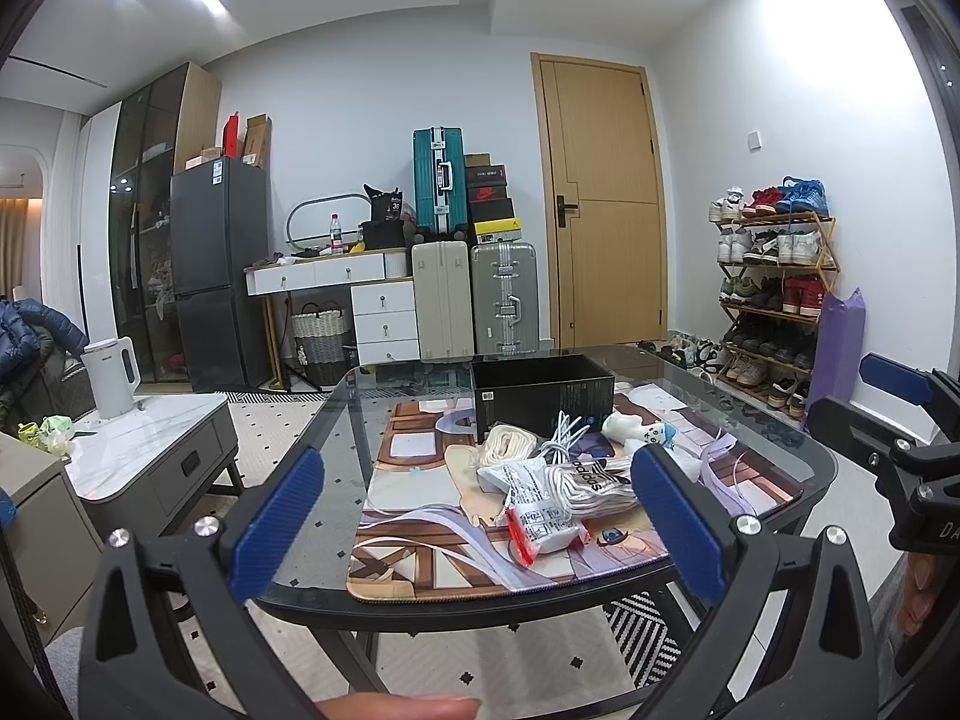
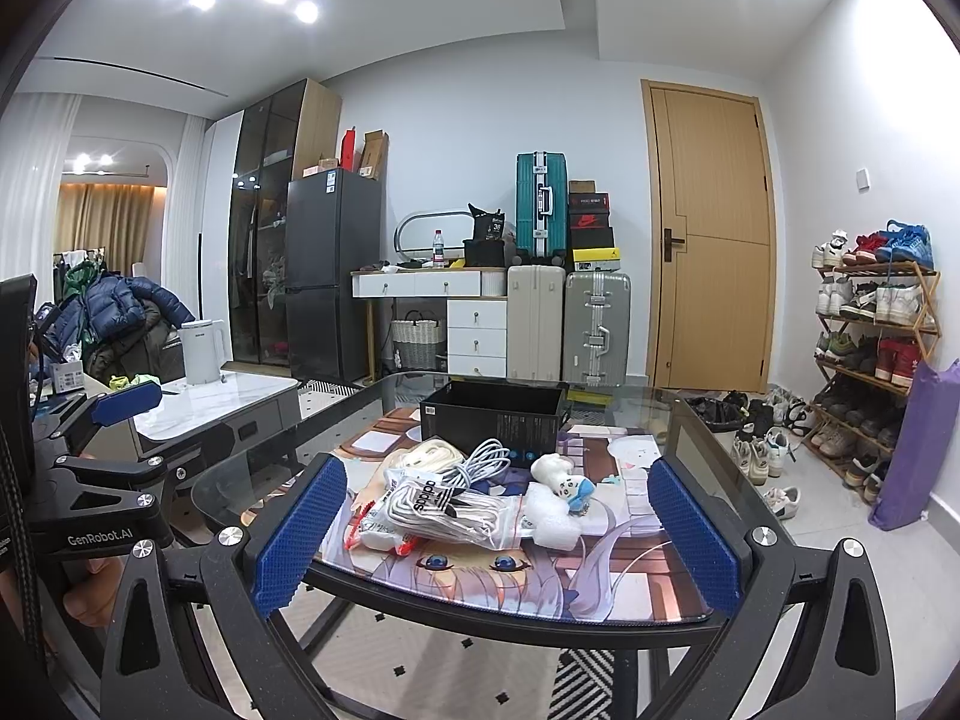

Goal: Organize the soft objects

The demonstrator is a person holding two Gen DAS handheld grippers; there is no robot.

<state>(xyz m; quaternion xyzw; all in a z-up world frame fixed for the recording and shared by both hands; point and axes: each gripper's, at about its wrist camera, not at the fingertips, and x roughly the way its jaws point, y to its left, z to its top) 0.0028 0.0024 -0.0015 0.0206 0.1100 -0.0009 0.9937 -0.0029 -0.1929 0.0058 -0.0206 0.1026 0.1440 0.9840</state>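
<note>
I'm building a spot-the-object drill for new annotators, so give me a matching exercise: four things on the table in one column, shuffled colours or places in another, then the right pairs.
Things:
1. open box
2. adidas bag
3. small plush toy
4. coiled cable

Descriptions:
A. clear plastic, white laces inside
B. black, at the back of the pile
C. white with a blue patch, right of the pile
D. white, looped, just in front of the box

Pairs: 1-B, 2-A, 3-C, 4-D

My gripper pads [image 1: 282,519] are blue. The box [image 2: 495,414] is black, the laces bag [image 2: 456,507] white with black logo, the mat [image 2: 540,576] cartoon-printed.
</note>
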